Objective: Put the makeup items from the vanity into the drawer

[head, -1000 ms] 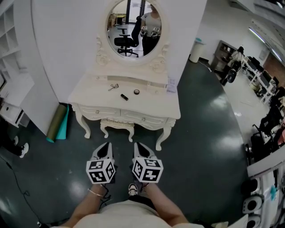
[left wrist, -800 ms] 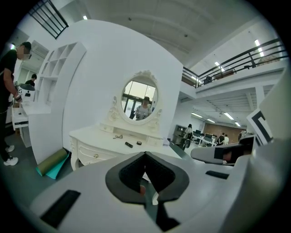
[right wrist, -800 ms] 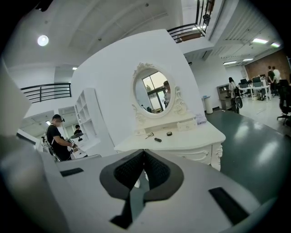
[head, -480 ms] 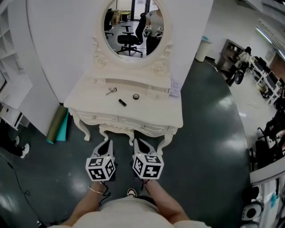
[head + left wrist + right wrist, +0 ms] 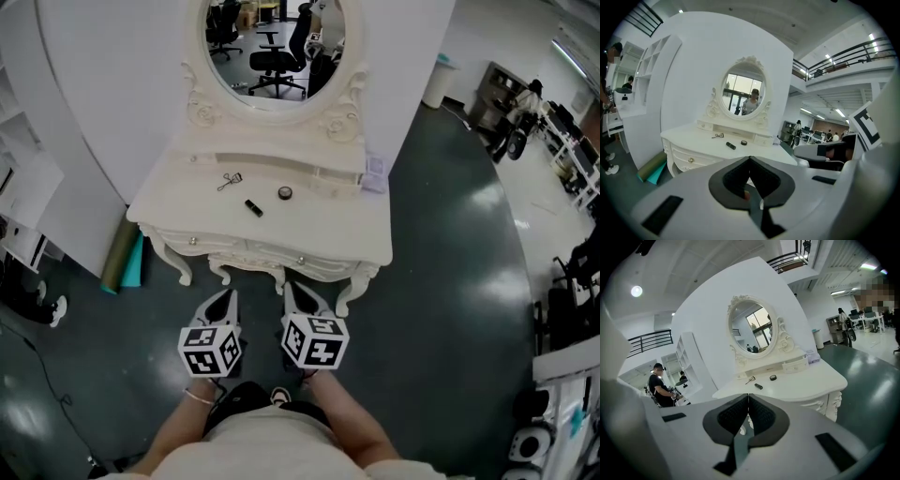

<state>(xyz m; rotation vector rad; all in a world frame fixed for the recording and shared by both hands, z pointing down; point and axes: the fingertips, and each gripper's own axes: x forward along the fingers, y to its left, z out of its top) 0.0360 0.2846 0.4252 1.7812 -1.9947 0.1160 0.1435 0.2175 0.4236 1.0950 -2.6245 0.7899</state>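
Grippers both sit empty short of the vanity [image 5: 323, 225]: we hold the left gripper [image 5: 225, 302] and right gripper [image 5: 298, 294] with jaws pressed together on nothing. On the white top lie an eyelash curler [image 5: 226, 180], a dark tube [image 5: 253, 207] and a small round pot [image 5: 285, 193], above the closed drawers [image 5: 234, 249].

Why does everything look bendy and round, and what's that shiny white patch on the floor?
Left gripper view and right gripper view: the wide lens bows the wall and darkens the corners, though the vanity looks sharp. Head view: the patch is probably ceiling light glaring off the glossy floor; edges curve here too.
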